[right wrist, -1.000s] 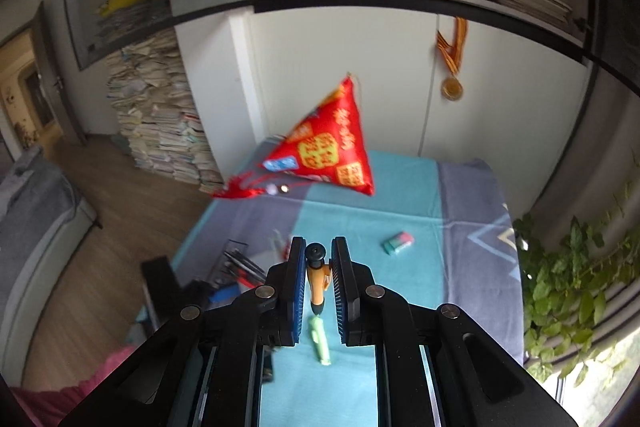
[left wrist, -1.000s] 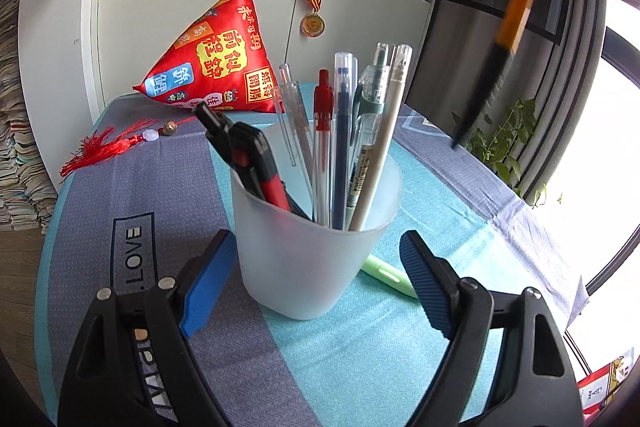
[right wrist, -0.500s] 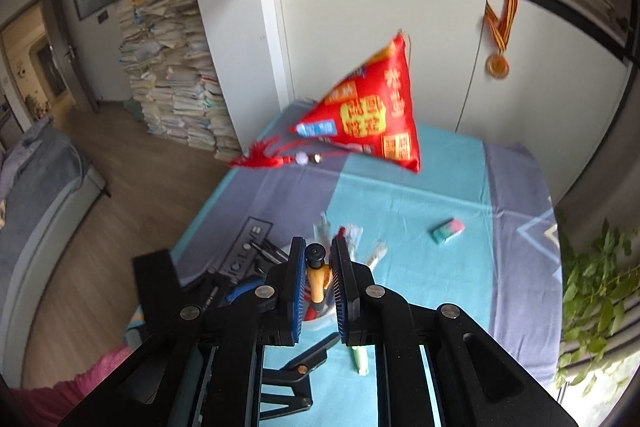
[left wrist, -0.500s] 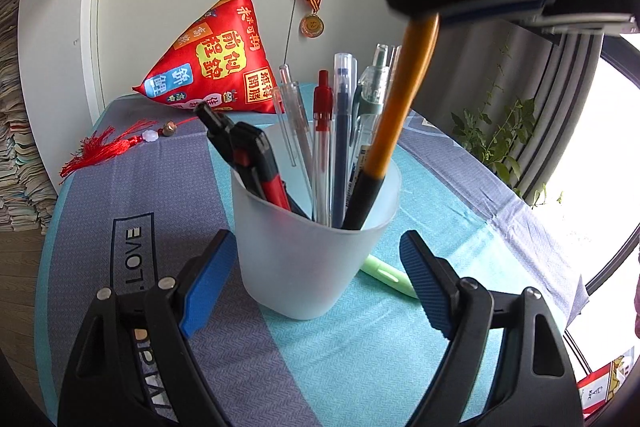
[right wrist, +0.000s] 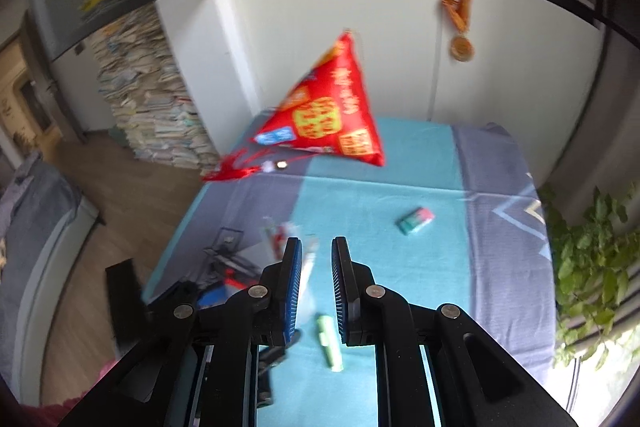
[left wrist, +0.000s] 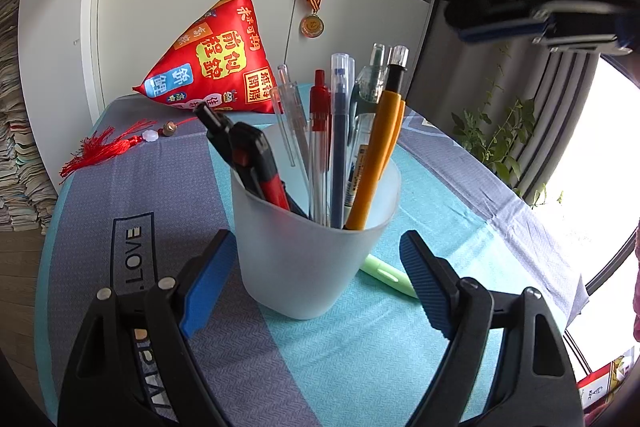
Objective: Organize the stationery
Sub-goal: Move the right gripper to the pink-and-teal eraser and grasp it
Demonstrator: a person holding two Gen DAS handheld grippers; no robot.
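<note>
The grey-and-teal cloth over the bench (left wrist: 460,187) carries a boxed word, "LOVE" (left wrist: 132,255), just left of the frosted cup (left wrist: 304,267). Behind it sits a red pyramid cushion (left wrist: 216,63) printed with yellow and white Chinese characters. A medal (left wrist: 312,25) on a striped ribbon hangs on the cupboard door. The cup stands upright and holds an orange pen (left wrist: 372,163) leaning against its right rim, a red pen (left wrist: 320,115), a blue pen (left wrist: 340,131), several clear ones and a black-and-red tool (left wrist: 256,163). The left claw (left wrist: 314,243) is spread part way, one blue pad on either side of the cup's near wall, with a sliver of space showing at each side. The right claw (right wrist: 314,247) hangs above and to the right of the cup, its pads a narrow gap apart with nothing between them. A green pen (left wrist: 386,275) lies on the cloth just right of the cup, and a small eraser (right wrist: 415,220) lies farther back.
</note>
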